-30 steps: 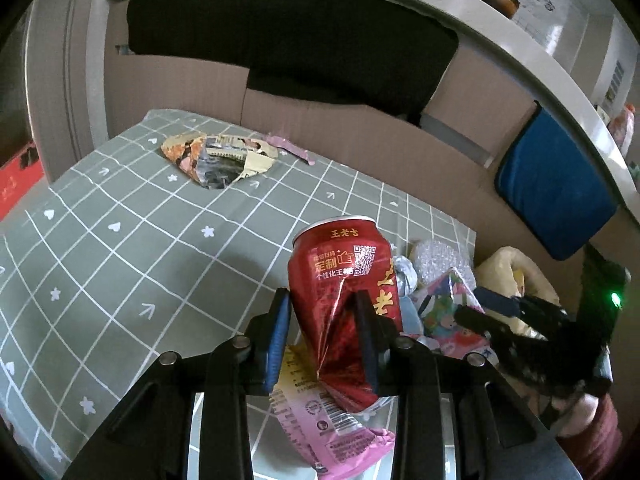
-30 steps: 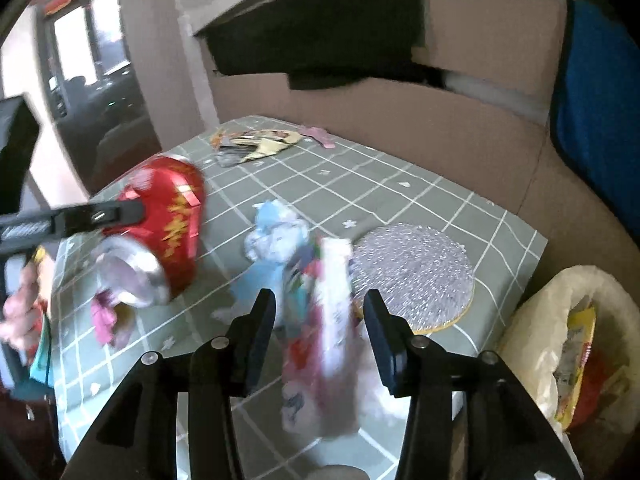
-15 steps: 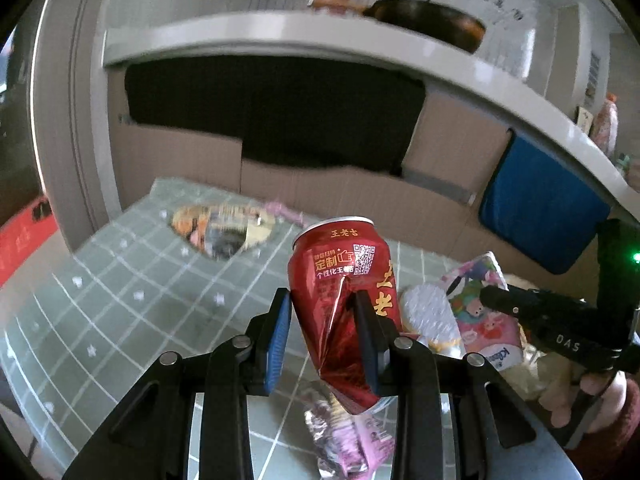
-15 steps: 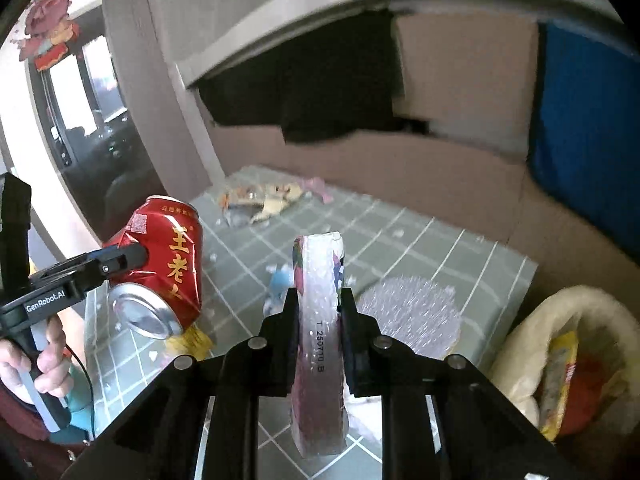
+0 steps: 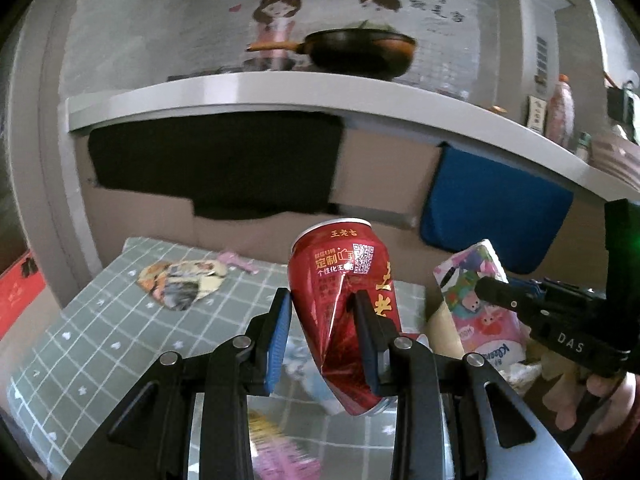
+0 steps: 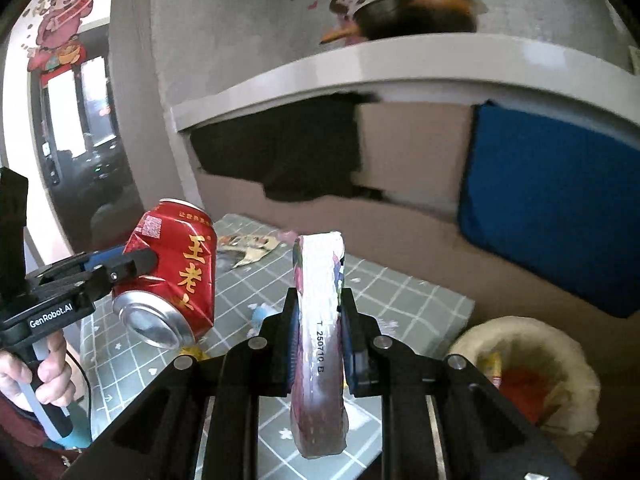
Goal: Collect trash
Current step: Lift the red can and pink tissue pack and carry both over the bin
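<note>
Your left gripper is clamped on a dented red drink can: the blue pads press into both sides of its crumpled waist, and the can leans with its top rim up and away from you and its silver base low and toward you. From the right wrist view the same can hangs in the air at the left, with your hand wrapped around the gripper's handle below it.

Your right gripper is pinched tight on a flattened, colourful snack packet, seen edge-on and upright, a printed code running down its silvery seam. In the left wrist view that packet shows its pink cartoon face, just right of the can.

Both items are lifted clear of the table, which wears a grey-green checked cloth. More litter lies on it: a torn foil wrapper at the far left with a small pink scrap just beyond it, a blurred pink wrapper near you, and a pale blue scrap under the packet.

To the right of the table, low down, stands a bin lined with a pale bag, already holding yellow and red rubbish. Behind everything runs a white counter with a dark pan on top, and a blue cloth hangs below its edge.
</note>
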### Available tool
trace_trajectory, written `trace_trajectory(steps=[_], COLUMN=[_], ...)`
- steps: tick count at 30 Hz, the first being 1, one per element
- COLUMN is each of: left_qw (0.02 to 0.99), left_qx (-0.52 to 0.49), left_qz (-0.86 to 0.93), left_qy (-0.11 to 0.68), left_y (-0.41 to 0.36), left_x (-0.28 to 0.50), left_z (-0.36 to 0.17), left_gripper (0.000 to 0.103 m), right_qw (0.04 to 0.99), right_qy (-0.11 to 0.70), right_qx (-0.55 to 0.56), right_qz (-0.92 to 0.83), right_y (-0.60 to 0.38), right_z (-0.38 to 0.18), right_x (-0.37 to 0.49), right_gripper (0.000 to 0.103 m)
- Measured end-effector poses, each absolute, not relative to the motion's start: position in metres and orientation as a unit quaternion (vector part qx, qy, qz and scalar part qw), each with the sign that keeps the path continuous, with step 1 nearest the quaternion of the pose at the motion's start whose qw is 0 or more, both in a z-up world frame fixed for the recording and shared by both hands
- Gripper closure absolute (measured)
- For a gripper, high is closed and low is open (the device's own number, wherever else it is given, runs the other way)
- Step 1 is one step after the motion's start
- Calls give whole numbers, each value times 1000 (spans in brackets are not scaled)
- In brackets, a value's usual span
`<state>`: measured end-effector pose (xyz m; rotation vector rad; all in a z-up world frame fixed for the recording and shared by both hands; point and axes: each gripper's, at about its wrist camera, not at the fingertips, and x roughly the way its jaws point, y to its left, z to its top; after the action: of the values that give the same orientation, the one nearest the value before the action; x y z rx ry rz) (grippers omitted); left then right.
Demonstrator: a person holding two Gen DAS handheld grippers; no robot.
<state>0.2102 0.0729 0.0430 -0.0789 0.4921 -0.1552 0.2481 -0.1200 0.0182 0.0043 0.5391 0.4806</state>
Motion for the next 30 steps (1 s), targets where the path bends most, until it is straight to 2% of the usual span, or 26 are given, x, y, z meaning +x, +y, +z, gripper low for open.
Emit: trace_trajectory(steps=[9, 20, 30], left_qw=[963, 939, 936], left_qx=[-14, 6, 15], left_qz=[-138, -207, -187], left_qy=[233, 273, 299], left_y=[-5, -101, -126], left_x=[222, 264, 288], left_z=[43, 9, -9], left_gripper=[71, 71, 71], right_qw=[961, 972, 967], right_qy=[233, 234, 252], right_qx=[8, 1, 28], right_qz=[149, 35, 2], right_y=[-180, -253, -291], right_z=[30, 18, -3], right_x=[223, 218, 242], right_gripper=[86, 86, 86])
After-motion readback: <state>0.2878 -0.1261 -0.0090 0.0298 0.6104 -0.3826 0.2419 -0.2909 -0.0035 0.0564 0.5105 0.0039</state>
